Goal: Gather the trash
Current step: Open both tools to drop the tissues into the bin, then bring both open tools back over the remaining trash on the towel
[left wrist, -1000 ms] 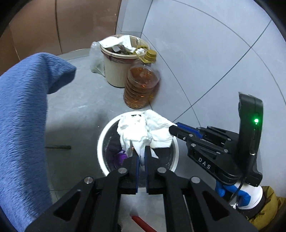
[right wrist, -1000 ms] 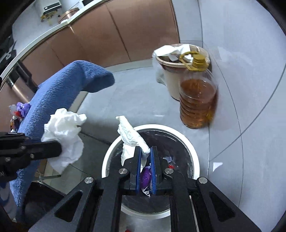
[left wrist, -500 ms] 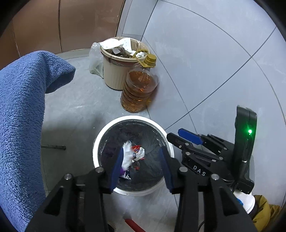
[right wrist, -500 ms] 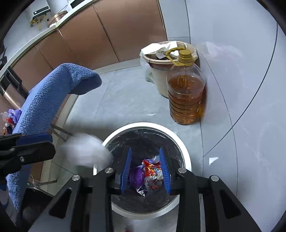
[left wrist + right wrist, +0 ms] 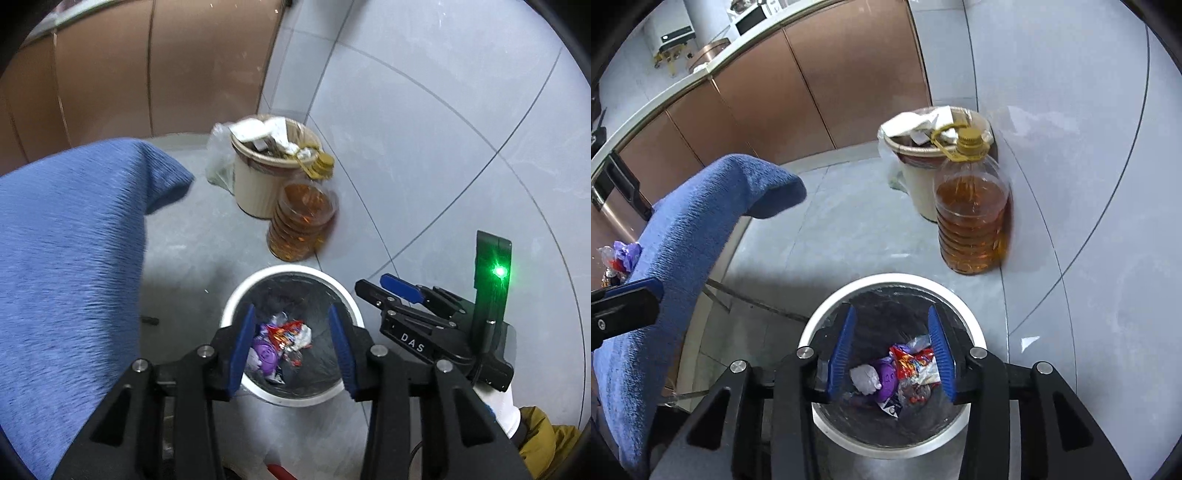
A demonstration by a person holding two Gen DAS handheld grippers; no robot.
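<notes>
A white-rimmed trash bin (image 5: pixel 280 271) with a black liner stands on the grey floor; it also shows in the right wrist view (image 5: pixel 897 278). Inside lie colourful wrappers (image 5: pixel 286 334), a purple lid (image 5: pixel 886 380) and a crumpled white tissue (image 5: pixel 864 378). My left gripper (image 5: pixel 291 345) is open and empty above the bin. My right gripper (image 5: pixel 892 350) is open and empty above the bin too, and it shows at the right of the left wrist view (image 5: pixel 391 288).
A blue towel-covered chair back (image 5: pixel 66 266) rises at the left. A beige bin full of paper (image 5: pixel 923 177) and a large bottle of amber oil (image 5: pixel 971 218) stand against the tiled wall. Brown cabinets line the back. More wrappers (image 5: pixel 617 254) lie at far left.
Both grippers opened and let go of their white tissues, which fell into the bin. Both grippers have since opened wider and risen a little.
</notes>
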